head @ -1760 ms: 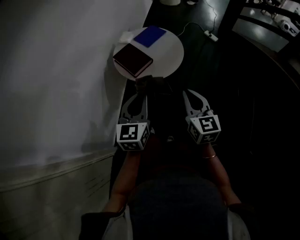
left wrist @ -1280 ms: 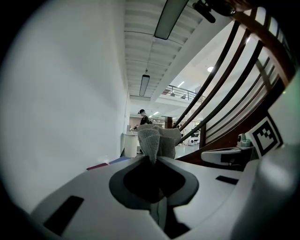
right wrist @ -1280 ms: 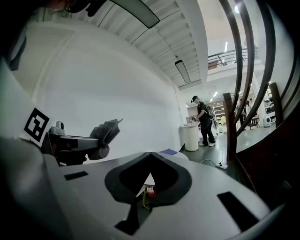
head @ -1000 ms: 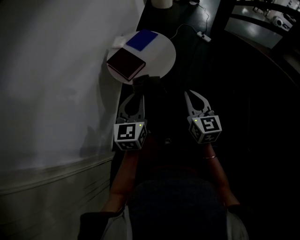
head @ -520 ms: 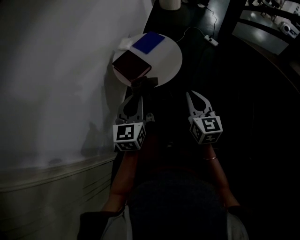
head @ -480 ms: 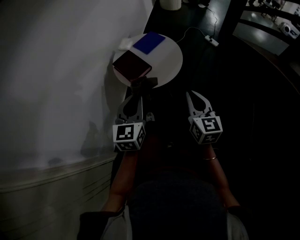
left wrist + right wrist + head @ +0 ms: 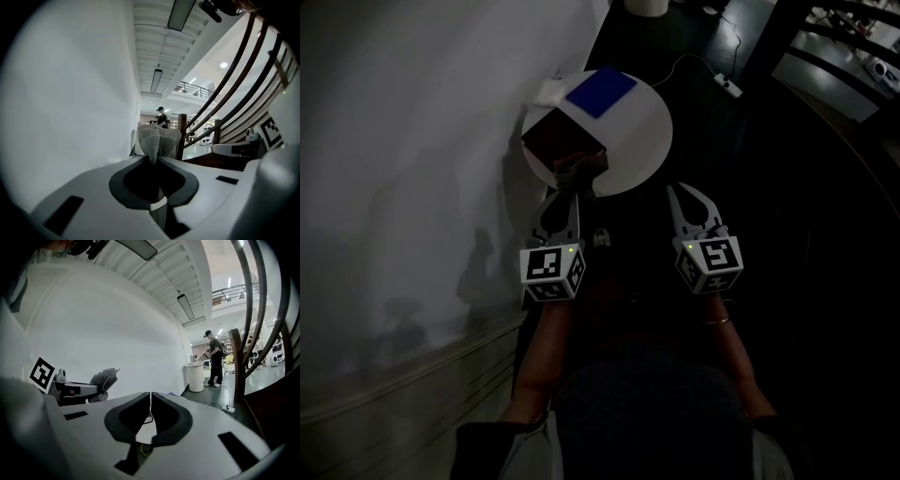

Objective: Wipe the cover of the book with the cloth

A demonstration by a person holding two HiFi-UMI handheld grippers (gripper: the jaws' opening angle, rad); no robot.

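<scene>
A dark red book (image 7: 561,141) lies at the near left of a round white table (image 7: 637,141). My left gripper (image 7: 572,186) is shut on a bunched grey cloth (image 7: 579,167), which hangs over the book's near corner; whether it touches I cannot tell. In the left gripper view the cloth (image 7: 157,139) sticks up from the closed jaws of the left gripper (image 7: 153,161). My right gripper (image 7: 687,195) is shut and empty, just short of the table's near right rim. In the right gripper view the right gripper (image 7: 150,397) has its tips together, and the cloth (image 7: 106,378) shows at the left.
A flat blue object (image 7: 601,91) and a small white item (image 7: 548,91) lie at the table's far side. A pale wall (image 7: 412,150) runs close on the left. A power strip with cable (image 7: 727,84) lies on the dark floor. A person (image 7: 214,359) and a white bin (image 7: 194,377) stand far off.
My left gripper has moved forward with the cloth, from short of the table's rim to over the book's near corner. The right gripper has hardly moved.
</scene>
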